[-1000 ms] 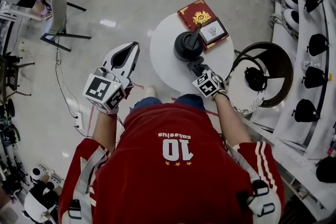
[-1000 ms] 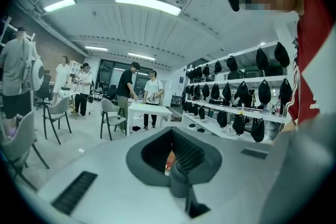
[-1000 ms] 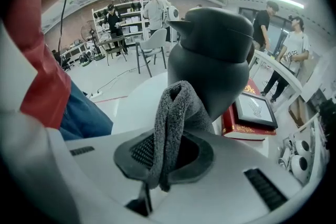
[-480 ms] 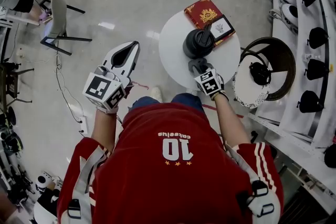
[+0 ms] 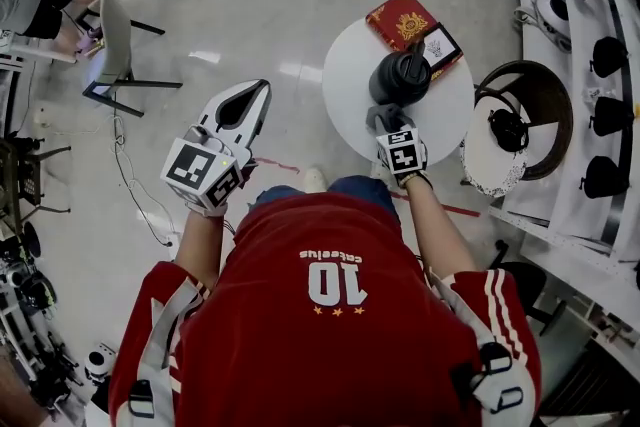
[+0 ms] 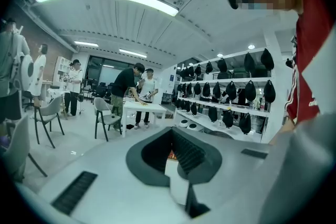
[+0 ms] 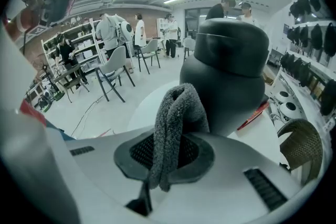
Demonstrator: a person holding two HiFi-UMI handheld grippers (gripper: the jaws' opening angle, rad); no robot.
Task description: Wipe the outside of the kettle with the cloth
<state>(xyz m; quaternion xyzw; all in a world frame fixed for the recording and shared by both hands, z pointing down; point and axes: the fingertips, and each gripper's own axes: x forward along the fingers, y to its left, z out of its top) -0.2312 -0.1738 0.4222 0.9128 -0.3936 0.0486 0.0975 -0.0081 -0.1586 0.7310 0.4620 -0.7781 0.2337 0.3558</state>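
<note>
Now right tongs (image 7: 163, 155) pinching fuzzy grey cloth (image 7: 176, 113) at rounded black kettle (image 7: 231, 71), left tongs (image 6: 176, 157) closed

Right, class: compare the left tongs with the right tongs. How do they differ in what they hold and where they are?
The right tongs pinch a grey cloth; the left tongs are shut on nothing. The right tongs sit at the black kettle on the round table; the left tongs hang away from it, over the floor. Both are white.
</note>
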